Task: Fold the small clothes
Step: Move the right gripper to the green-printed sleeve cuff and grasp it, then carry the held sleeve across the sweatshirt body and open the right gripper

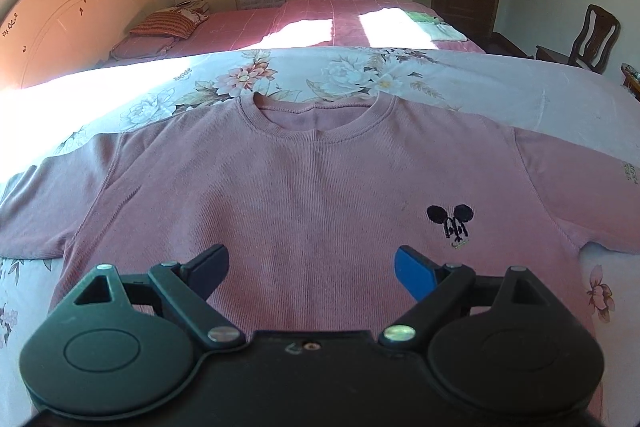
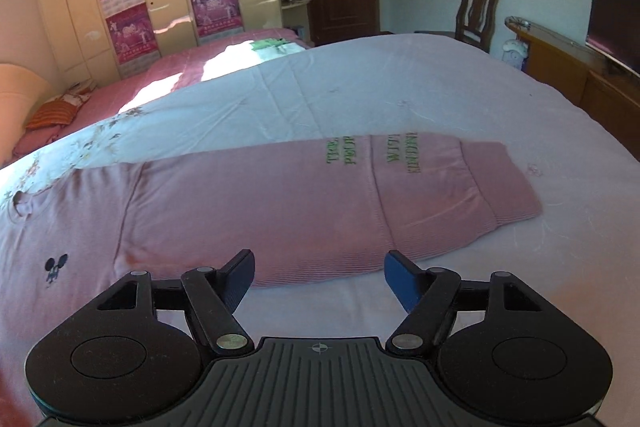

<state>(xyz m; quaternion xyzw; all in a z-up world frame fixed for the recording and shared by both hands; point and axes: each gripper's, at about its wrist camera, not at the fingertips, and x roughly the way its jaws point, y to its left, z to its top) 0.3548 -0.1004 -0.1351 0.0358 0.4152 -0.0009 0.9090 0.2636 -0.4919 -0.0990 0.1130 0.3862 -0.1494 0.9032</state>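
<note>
- A bed (image 1: 500,83) covered with a pale floral sheet is stretching out ahead of both grippers and filling most of each view.
- A pink sweatshirt (image 1: 280,187) is lying flat and face up on that sheet, collar pointing away from the left gripper, its body spreading directly beneath and ahead of the fingers.
- One long sleeve (image 2: 320,195) is lying straight out across the sheet just ahead of the right gripper, its ribbed cuff off to the far right and green lettering (image 2: 376,155) showing along it.
- The left gripper (image 1: 312,269) is hovering over the lower chest with its jaws standing wide apart and nothing between them.
- The right gripper (image 2: 319,275) is pointing at the sleeve's near edge, jaws fairly wide and gripping nothing; the black finger is sitting over pink fabric, the blue one over bare sheet.
- A small black mouse-head emblem (image 1: 451,223) is sitting on the chest, ahead and right of the left gripper's blue finger.
</note>
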